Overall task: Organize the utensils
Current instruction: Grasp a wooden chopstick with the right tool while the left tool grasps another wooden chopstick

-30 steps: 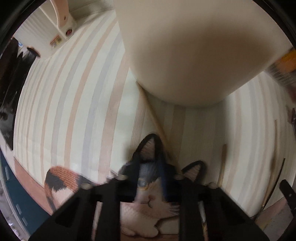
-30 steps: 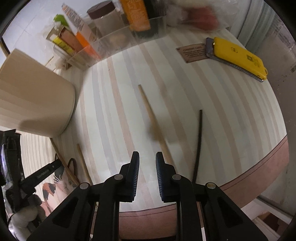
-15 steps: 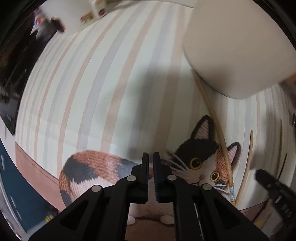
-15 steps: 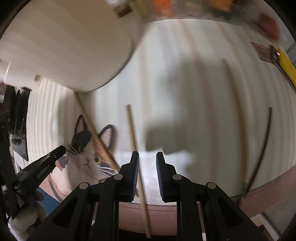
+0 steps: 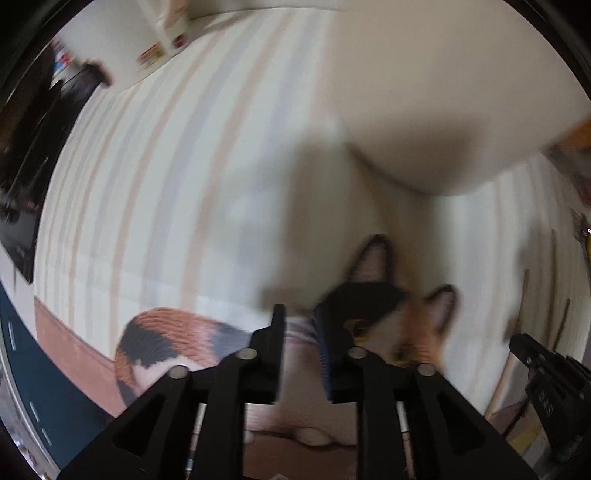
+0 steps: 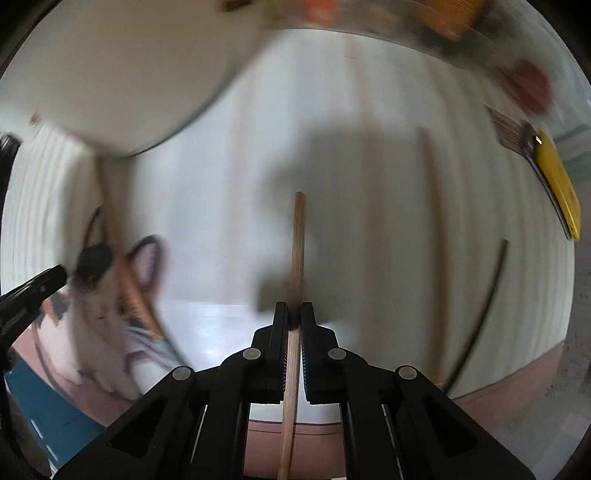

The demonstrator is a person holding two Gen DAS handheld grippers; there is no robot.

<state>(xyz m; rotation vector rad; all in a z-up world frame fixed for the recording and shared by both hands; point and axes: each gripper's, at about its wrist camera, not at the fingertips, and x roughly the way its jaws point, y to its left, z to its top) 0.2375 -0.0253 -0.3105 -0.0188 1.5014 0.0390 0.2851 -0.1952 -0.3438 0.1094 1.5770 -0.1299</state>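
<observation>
My right gripper (image 6: 294,314) is shut on a wooden chopstick (image 6: 297,240) that runs forward between its jaws, above the striped mat (image 6: 229,221). Another wooden stick (image 6: 432,206) and a thin black stick (image 6: 484,306) lie on the mat to the right. A further stick (image 6: 122,258) lies across the cat picture (image 6: 110,302) at left. The cream holder (image 6: 110,74) stands at the far left. My left gripper (image 5: 300,325) is open and empty over the cat picture (image 5: 388,295), with the cream holder (image 5: 443,92) ahead of it. The view is blurred.
A yellow phone case (image 6: 557,188) lies at the mat's right edge. A clear organiser with bottles (image 6: 388,18) stands at the back. The right gripper's tip (image 5: 546,373) shows at the left wrist view's lower right, near sticks (image 5: 517,332).
My right gripper has shut on a wooden chopstick and lifted it. My left gripper has opened and moved back toward the cream holder.
</observation>
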